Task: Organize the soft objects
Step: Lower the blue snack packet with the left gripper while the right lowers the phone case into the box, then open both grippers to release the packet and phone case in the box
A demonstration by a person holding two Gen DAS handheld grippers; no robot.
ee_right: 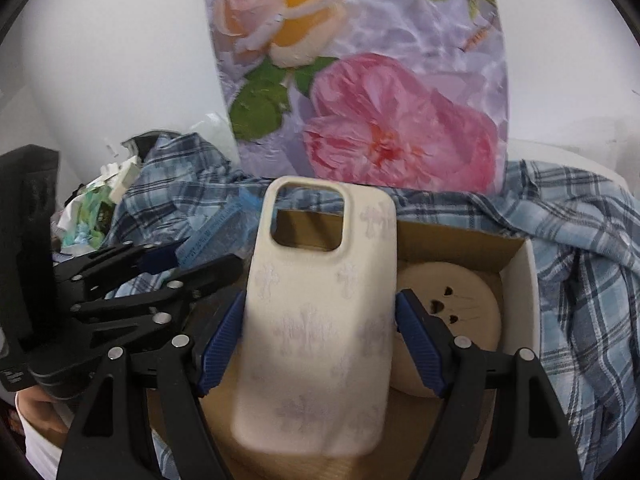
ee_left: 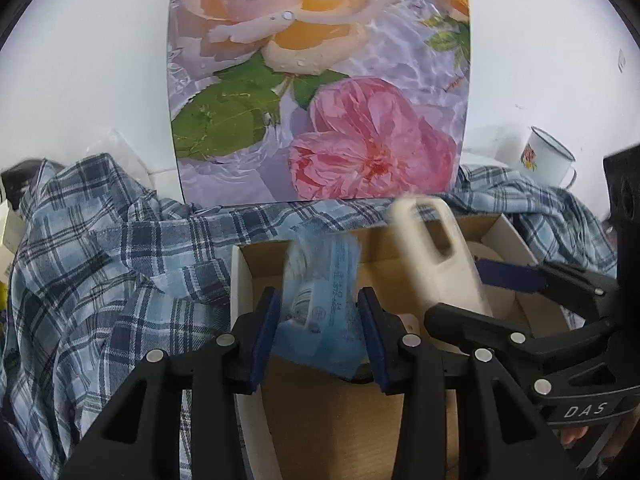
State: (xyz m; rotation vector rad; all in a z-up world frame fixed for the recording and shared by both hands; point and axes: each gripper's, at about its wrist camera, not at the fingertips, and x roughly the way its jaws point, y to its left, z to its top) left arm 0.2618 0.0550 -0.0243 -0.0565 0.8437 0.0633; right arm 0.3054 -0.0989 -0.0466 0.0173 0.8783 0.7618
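My left gripper (ee_left: pixel 318 296) is shut on a soft blue plastic packet (ee_left: pixel 320 320), its blue pads against both sides. The packet hangs over an open cardboard box (ee_left: pixel 242 280) and its top is blurred. My right gripper (ee_right: pixel 320 296) is shut on a cream phone case (ee_right: pixel 320 328) printed with faint crosses, held upright by its long edges with the camera cut-out on top. The case's lower end reaches down into the same box (ee_right: pixel 516 300). The two grippers stand side by side, the right gripper (ee_left: pixel 472 292) just right of the packet.
A cream round piece with heart-shaped holes (ee_right: pixel 460 300) lies in the box. A blue plaid shirt (ee_left: pixel 100 260) is bunched around it. Behind stands a floral panel (ee_left: pixel 320 80) against a white wall. An enamel mug (ee_left: pixel 548 160) sits at the far right, loose clutter (ee_right: pixel 92 216) at the left.
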